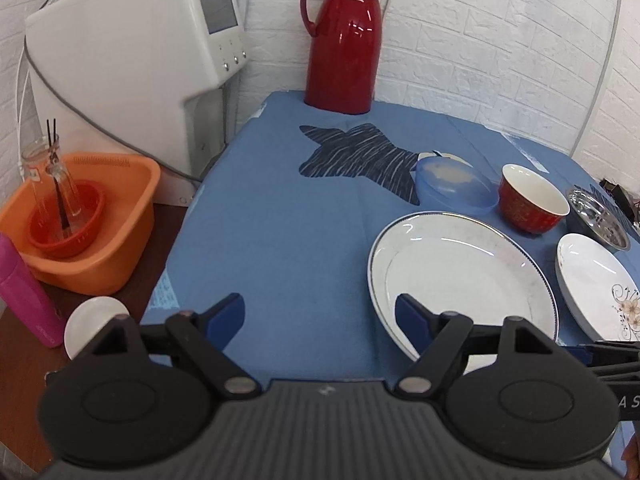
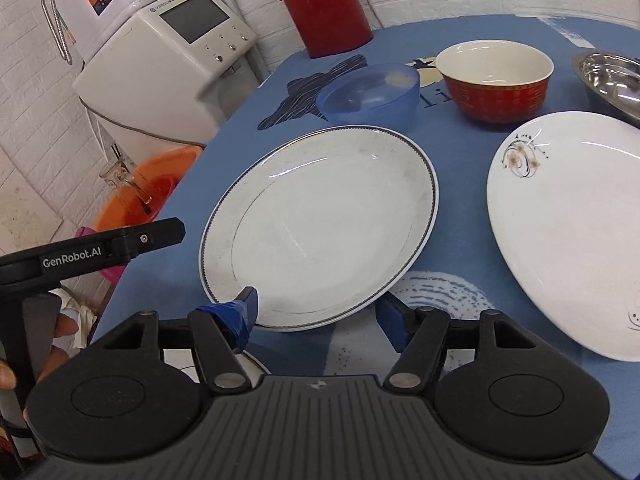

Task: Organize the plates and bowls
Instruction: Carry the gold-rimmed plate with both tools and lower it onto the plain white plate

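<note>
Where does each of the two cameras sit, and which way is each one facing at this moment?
Left wrist: on the left gripper, low at the table's near left, facing the red thermos; its open fingers show, the right one over the rimmed plate.
Right wrist: on the right gripper, close above the rimmed plate, facing the red bowl; its open fingers straddle the near rim, and the left gripper and a hand show at left.
Shared: rimmed plate, floral plate, blue bowl, red bowl, thermos.

Home kitchen: thermos, water dispenser, dishes.
</note>
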`<state>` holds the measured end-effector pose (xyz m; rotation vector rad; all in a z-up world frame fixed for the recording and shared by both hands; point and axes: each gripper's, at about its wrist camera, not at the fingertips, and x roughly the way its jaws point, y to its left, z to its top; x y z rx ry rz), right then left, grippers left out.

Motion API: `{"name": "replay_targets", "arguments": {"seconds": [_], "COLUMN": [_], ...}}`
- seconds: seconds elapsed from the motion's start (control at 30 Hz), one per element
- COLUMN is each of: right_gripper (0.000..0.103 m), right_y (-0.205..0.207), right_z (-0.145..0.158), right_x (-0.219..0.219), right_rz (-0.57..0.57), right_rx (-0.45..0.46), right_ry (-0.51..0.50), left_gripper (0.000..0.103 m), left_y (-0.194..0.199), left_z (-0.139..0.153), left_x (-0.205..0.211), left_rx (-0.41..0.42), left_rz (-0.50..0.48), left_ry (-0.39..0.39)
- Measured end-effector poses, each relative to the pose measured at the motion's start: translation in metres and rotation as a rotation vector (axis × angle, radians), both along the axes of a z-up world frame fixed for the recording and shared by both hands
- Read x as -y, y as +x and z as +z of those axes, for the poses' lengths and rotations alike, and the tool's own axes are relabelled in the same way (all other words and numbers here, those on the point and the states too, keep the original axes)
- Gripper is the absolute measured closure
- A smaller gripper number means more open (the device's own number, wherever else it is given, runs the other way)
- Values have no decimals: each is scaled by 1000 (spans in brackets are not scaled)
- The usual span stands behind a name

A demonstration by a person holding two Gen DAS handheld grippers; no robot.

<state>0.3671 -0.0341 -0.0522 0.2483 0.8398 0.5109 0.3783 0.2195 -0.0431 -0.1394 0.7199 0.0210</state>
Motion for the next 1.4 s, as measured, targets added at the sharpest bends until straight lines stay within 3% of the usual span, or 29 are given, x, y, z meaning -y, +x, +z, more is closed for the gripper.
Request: {"name": "replay_targets", "arguments": {"seconds": [0.13, 0.4, 0.47, 0.57, 0.7, 0.87, 0.93, 1.03, 1.1, 1.4], "right_gripper": [50, 50, 49, 47, 45, 47, 53, 61, 61, 60], "right_y": [4, 43, 44, 41, 34, 34, 34, 32, 29, 27], "right_z": [6, -2, -2, -6, -10, -11, -13, -12, -12, -8], "right_x": [12, -6, -8, -24, -19, -21, -17, -13, -15, -19], "right_rz": [-94, -139, -128, -57, -52, -43, -12, -5, 0, 2], "right_rx": [68, 115, 126, 159, 200, 211, 230, 238, 245, 214], "right_ry": [-39, -103, -134, -275, -260, -248, -234, -231, -236, -185], "left_gripper": [25, 26, 27, 27, 29, 52, 73, 76, 84, 91], "left_y": [11, 54, 61, 63, 61, 64, 64, 64, 62, 54], "left_z": [-4, -20, -25, -32, -33, -32, -30, -30, -29, -21], "left_x": [0, 12, 15, 21, 26, 31, 31, 31, 31, 31], "left_rx": [-17, -74, -97, -105, -97, -91, -95, -98, -101, -83], "left_rz": [-18, -86, -97, -114, -118, -136, -159, -157, -151, -130], "left_ry": [-31, -88, -97, -83, -44, 4, 5, -12, -26, 24]}}
